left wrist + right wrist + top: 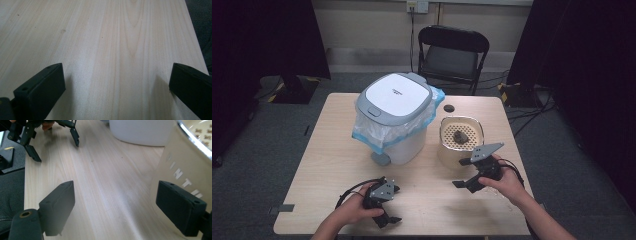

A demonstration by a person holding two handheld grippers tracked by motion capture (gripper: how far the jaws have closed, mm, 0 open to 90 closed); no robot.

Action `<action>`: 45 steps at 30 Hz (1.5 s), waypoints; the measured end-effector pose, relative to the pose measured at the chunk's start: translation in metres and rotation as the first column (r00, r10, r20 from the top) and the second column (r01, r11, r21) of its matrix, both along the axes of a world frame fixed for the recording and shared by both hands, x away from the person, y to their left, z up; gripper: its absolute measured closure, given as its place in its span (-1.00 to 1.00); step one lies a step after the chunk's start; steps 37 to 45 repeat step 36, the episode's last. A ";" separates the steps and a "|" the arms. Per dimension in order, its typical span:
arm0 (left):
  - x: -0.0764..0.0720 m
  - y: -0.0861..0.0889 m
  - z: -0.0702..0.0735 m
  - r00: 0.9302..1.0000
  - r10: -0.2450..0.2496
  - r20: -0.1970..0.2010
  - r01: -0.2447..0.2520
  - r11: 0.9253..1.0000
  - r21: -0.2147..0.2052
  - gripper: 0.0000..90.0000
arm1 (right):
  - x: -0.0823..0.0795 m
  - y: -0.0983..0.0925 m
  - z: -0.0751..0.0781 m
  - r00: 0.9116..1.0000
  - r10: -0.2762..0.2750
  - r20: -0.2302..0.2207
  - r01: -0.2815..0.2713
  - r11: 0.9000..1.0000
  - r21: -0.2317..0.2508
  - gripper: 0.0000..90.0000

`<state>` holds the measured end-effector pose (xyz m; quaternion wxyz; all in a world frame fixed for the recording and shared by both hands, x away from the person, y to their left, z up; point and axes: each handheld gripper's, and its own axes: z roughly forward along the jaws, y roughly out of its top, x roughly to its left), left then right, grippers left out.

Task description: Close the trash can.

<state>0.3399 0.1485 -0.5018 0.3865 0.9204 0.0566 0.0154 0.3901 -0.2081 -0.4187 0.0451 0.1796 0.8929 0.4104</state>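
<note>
A white bin (404, 145) with a grey-rimmed lid (396, 95) and a blue-edged plastic liner stands mid-table. To its right is a cream round container (447, 155) whose perforated insert holds a dark lump (460, 137). My right gripper (461, 173) hovers open at the container's front. In the right gripper view (115, 192) one jaw is over bare wood and the other is in front of the container's wall (175, 162), with nothing between them. My left gripper (396, 204) rests open at the table's front left, over bare wood (116, 72).
A small black disc (448, 108) lies on the wooden table (337, 150) behind the container. A black folding chair (453, 50) stands beyond the far edge. The right gripper view also shows the bin's base (140, 131) and the left gripper (57, 151).
</note>
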 end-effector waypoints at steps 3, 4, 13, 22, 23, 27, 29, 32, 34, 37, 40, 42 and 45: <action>0.000 0.000 0.000 1.000 0.000 0.000 0.000 1.000 -0.001 -1.00 | -0.001 0.000 -0.005 1.000 0.001 0.000 -0.001 1.000 -0.002 -0.66; 0.000 0.000 0.000 1.000 0.000 0.000 0.000 1.000 -0.001 -1.00 | -0.001 0.000 -0.007 1.000 0.001 -0.004 -0.001 1.000 0.000 -0.66; 0.000 0.000 0.000 1.000 0.000 0.000 0.000 1.000 0.000 -1.00 | -0.004 0.003 -0.025 1.000 0.001 -0.016 -0.001 1.000 -0.009 -0.66; 0.000 0.000 0.000 1.000 0.000 0.000 0.000 1.000 0.000 -1.00 | -0.006 0.005 -0.038 1.000 0.002 -0.018 -0.002 1.000 -0.011 -0.66; 0.000 0.000 0.000 1.000 0.000 0.000 0.000 1.000 -0.001 -1.00 | -0.006 0.005 -0.039 1.000 0.001 -0.017 -0.001 1.000 -0.012 -0.66; 0.000 0.000 0.000 1.000 0.001 -0.001 -0.001 1.000 -0.001 -1.00 | -0.006 0.005 -0.044 1.000 -0.005 -0.029 0.005 1.000 -0.016 -0.66; 0.000 0.000 0.000 1.000 0.000 0.000 0.000 1.000 -0.001 -1.00 | -0.007 0.005 -0.046 0.999 -0.008 -0.032 0.008 1.000 -0.011 -0.66; 0.000 0.000 0.000 1.000 0.000 0.000 0.000 1.000 -0.001 -1.00 | -0.007 0.005 -0.048 1.000 -0.005 -0.030 0.005 1.000 -0.015 -0.66; 0.000 0.000 0.000 1.000 0.000 0.000 0.000 1.000 -0.001 -1.00 | -0.008 0.006 -0.049 1.000 -0.002 -0.027 0.001 1.000 -0.019 -0.66; 0.000 0.000 0.000 1.000 0.000 0.000 0.000 1.000 -0.001 -1.00 | -0.008 0.008 -0.050 0.999 0.002 -0.032 -0.003 1.000 -0.028 -0.66; 0.000 0.000 0.000 1.000 0.000 0.000 0.000 1.000 -0.001 -1.00 | -0.008 0.008 -0.050 0.999 0.002 -0.032 -0.003 1.000 -0.028 -0.66; 0.000 0.000 0.000 1.000 0.000 0.000 0.000 1.000 -0.001 -1.00 | -0.008 0.008 -0.050 0.999 0.002 -0.032 -0.003 1.000 -0.028 -0.66; 0.000 0.000 0.000 1.000 0.000 0.000 0.000 1.000 -0.001 -1.00 | -0.008 0.008 -0.050 0.999 0.002 -0.032 -0.003 1.000 -0.028 -0.66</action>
